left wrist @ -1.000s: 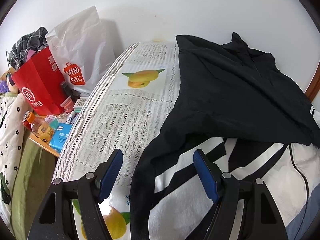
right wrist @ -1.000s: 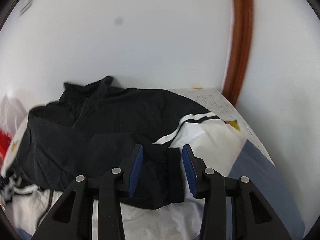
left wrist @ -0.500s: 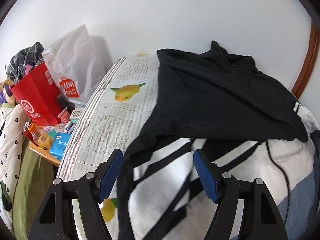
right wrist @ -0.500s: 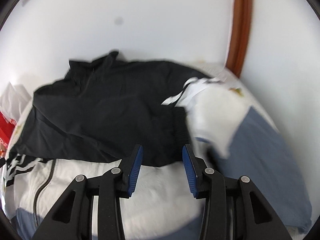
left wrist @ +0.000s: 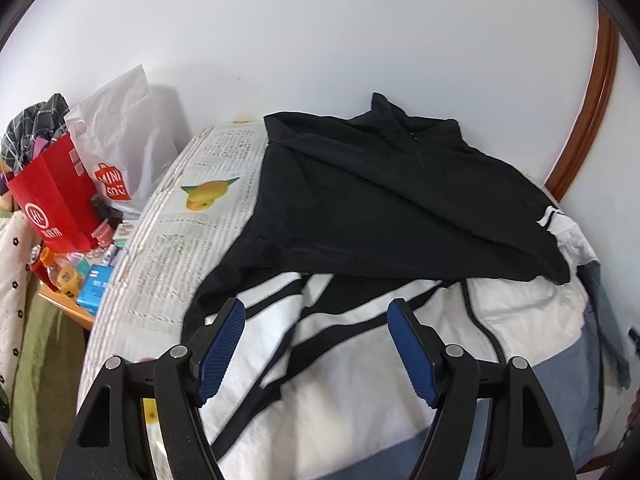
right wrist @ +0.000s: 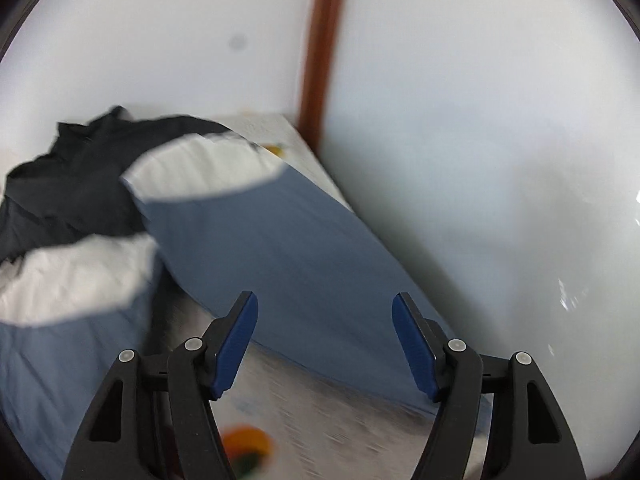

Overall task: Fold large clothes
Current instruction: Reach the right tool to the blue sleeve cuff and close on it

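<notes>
1. Here, a black, white and blue jacket (left wrist: 400,208) lies spread over a bench (left wrist: 168,264) covered with a printed cloth bearing fruit pictures, pushed against a white wall (left wrist: 320,40).
2. The jacket's black upper part is folded down over its white middle, the collar at the far edge by the wall, with black stripes and a dark zipper (left wrist: 480,320) showing on the white panel.
3. The left hand-held gripper (left wrist: 316,352) hangs above the jacket's near white section, its blue pads well apart and gripping nothing; the cloth lies below them, not between them.
4. The right hand-held gripper (right wrist: 325,348) has just been opening its jaws, which now stand wide with nothing pinched between them.
5. In the blurred right wrist view, a blue and white sleeve (right wrist: 276,248) stretches across the bench toward the wall corner, beyond the blue pads, whether touching them cannot be told.
6. A brown wooden frame (right wrist: 320,52) runs up the wall behind the bench's far corner.
7. To the left of the bench stand a red paper bag (left wrist: 56,196) and a white plastic bag (left wrist: 124,136), with bottles and small boxes (left wrist: 80,276) crowded on a low wooden shelf beneath them.
</notes>
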A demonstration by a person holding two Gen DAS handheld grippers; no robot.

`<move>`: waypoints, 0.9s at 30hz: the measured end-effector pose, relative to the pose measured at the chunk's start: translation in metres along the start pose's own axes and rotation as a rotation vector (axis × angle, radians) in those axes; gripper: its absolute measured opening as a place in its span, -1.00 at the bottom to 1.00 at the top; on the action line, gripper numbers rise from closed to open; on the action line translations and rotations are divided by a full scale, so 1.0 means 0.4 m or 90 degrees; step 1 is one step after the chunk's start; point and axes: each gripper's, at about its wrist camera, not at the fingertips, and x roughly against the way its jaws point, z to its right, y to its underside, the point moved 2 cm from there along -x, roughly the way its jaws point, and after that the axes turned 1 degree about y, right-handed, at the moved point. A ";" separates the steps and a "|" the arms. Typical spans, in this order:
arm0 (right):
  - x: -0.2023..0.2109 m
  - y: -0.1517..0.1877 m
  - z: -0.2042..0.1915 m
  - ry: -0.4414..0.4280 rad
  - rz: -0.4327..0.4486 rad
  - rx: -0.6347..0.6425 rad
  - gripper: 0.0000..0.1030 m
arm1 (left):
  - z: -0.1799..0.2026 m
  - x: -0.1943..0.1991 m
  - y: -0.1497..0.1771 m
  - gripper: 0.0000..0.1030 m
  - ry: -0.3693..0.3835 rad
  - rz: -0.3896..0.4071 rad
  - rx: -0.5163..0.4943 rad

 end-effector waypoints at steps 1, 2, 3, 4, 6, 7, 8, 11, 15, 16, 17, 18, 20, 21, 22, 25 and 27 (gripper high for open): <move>-0.003 0.022 0.029 -0.001 -0.010 -0.006 0.36 | 0.006 0.003 0.004 0.43 0.003 0.000 0.002; -0.006 0.037 0.047 -0.004 -0.017 -0.011 0.37 | 0.009 0.003 0.004 0.44 0.003 0.000 0.002; -0.012 0.053 0.068 -0.006 -0.025 -0.019 0.38 | 0.015 0.005 0.008 0.45 0.003 -0.001 0.003; -0.019 0.073 0.088 -0.008 -0.036 -0.027 0.38 | 0.020 0.005 0.010 0.45 0.002 -0.003 0.003; -0.029 0.103 0.105 -0.005 -0.050 -0.029 0.38 | 0.034 0.003 0.018 0.45 0.001 -0.011 -0.003; -0.040 0.122 0.119 -0.003 -0.056 -0.028 0.38 | 0.039 0.003 0.021 0.45 0.000 -0.014 -0.007; -0.046 0.132 0.125 -0.003 -0.060 -0.026 0.38 | 0.046 0.004 0.026 0.45 -0.006 -0.016 -0.011; -0.063 0.151 0.129 -0.004 -0.063 -0.017 0.38 | 0.056 0.012 0.039 0.45 -0.015 -0.017 -0.017; -0.094 0.165 0.137 0.007 -0.067 -0.019 0.32 | 0.054 0.016 0.063 0.45 -0.029 -0.022 -0.018; -0.098 0.165 0.137 0.006 -0.065 -0.020 0.07 | 0.051 0.016 0.068 0.45 -0.032 -0.026 -0.018; -0.104 0.161 0.133 0.009 -0.064 -0.019 -0.36 | 0.043 0.015 0.077 0.45 -0.038 -0.031 -0.016; -0.117 0.153 0.125 0.010 -0.065 -0.016 -0.58 | 0.038 0.015 0.082 0.45 -0.044 -0.035 -0.016; -0.118 0.139 0.116 0.013 -0.061 -0.008 -0.83 | 0.023 0.014 0.088 0.45 -0.055 -0.036 -0.015; -0.105 0.127 0.112 0.023 -0.044 -0.006 -0.86 | 0.011 0.016 0.093 0.45 -0.064 -0.037 -0.012; -0.093 0.116 0.110 0.032 -0.030 -0.005 -0.89 | 0.001 0.017 0.096 0.45 -0.069 -0.039 -0.008; -0.032 0.068 0.090 0.039 0.016 0.001 -0.92 | -0.039 0.022 0.105 0.45 -0.086 -0.039 0.004; 0.006 0.033 0.070 0.018 0.044 -0.004 -0.93 | -0.060 0.023 0.109 0.45 -0.104 -0.036 0.009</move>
